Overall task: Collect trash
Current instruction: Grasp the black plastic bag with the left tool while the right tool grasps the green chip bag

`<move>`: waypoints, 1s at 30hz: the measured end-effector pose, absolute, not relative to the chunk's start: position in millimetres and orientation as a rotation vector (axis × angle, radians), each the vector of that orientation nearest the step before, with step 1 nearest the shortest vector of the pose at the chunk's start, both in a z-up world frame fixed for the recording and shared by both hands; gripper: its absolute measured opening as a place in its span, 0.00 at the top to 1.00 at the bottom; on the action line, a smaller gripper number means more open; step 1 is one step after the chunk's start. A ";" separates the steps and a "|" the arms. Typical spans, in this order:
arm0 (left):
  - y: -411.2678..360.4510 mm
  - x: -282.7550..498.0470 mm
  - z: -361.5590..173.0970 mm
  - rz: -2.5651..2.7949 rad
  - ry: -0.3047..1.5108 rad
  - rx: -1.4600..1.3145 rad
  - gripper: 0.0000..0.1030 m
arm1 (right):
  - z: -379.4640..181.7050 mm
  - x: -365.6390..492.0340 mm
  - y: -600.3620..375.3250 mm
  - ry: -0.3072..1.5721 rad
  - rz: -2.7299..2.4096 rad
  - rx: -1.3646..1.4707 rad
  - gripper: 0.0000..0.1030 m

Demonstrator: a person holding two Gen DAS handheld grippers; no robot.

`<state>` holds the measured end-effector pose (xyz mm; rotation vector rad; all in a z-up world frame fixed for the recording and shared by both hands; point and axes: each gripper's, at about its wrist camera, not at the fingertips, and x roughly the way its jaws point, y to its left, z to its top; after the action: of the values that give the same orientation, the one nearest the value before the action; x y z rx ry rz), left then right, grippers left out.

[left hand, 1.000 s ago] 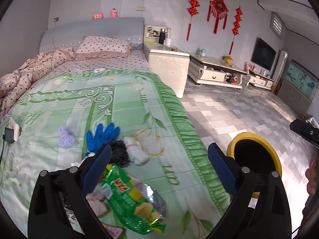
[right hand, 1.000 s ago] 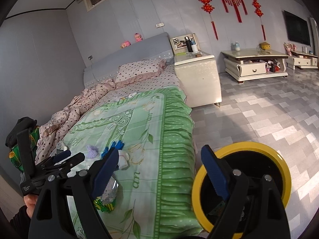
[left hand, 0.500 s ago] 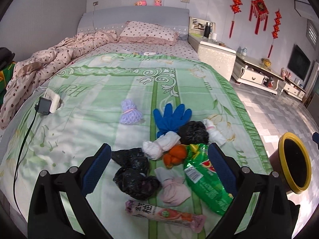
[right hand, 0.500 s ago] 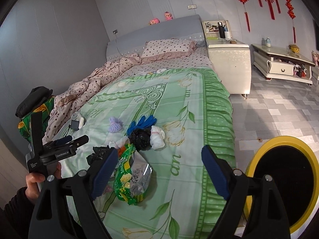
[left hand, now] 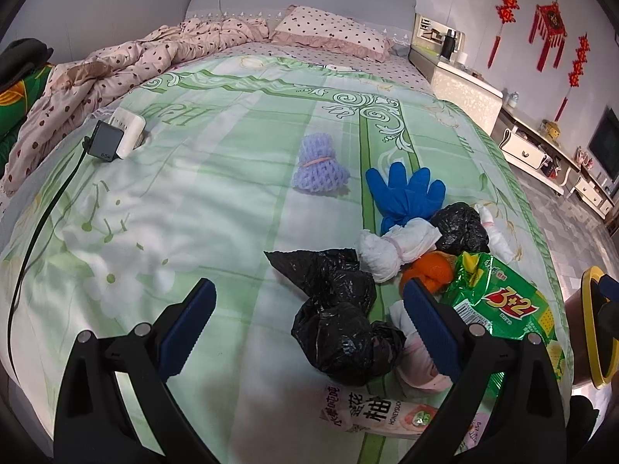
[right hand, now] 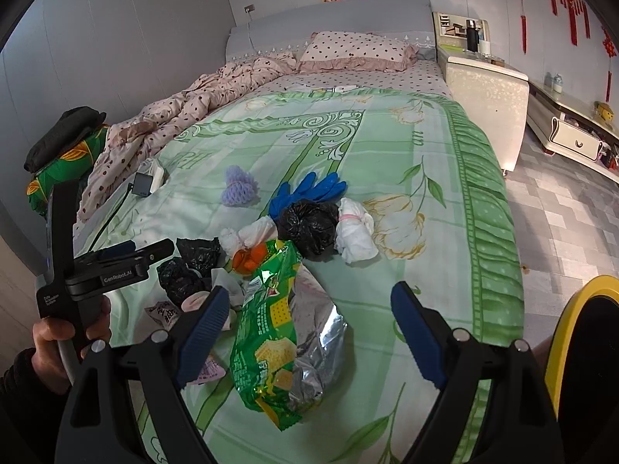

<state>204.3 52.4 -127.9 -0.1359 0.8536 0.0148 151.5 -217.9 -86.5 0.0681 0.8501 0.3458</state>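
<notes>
the yellow-rimmed bin (right hand: 580,332) stands on the floor just beside the bed (right hand: 483,201); its inside looks dark, contents not discernible. the trash lies bunched on the green cover: a green snack wrapper (right hand: 271,332), black bags (left hand: 336,317), white bundles (right hand: 354,230), a blue glove (left hand: 406,193). left gripper (left hand: 309,326) and right gripper (right hand: 305,332) both gape wide over the pile, holding nothing.

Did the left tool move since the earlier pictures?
Yes. The left tool swung away from the yellow bin toward the middle of the bed; the bin now sits at its view's right edge.
</notes>
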 end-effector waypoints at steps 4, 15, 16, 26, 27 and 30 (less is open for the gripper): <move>57.7 209.9 -142.5 0.011 0.883 -0.165 0.10 | -102.7 164.4 -208.1 0.884 0.343 0.065 0.20; 43.6 226.0 -169.4 -0.043 0.922 -0.134 0.22 | -129.7 176.4 -190.5 0.936 0.382 0.040 0.31; 41.4 228.1 -171.5 -0.050 0.931 -0.128 0.24 | -131.8 176.6 -188.9 0.940 0.387 0.036 0.33; 25.6 230.9 -183.3 -0.127 0.956 -0.098 0.71 | -147.8 179.8 -178.9 1.005 0.441 0.030 0.92; 26.7 230.1 -182.6 -0.132 0.955 -0.104 0.72 | -146.1 178.3 -178.2 0.997 0.445 0.025 0.95; 29.3 227.5 -179.8 -0.144 0.950 -0.118 0.73 | -137.0 171.9 -175.8 0.962 0.459 -0.002 0.99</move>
<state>227.5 29.3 -179.8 -0.1180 0.9503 -0.1443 171.9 -175.8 -137.0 -0.0023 0.9617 0.4587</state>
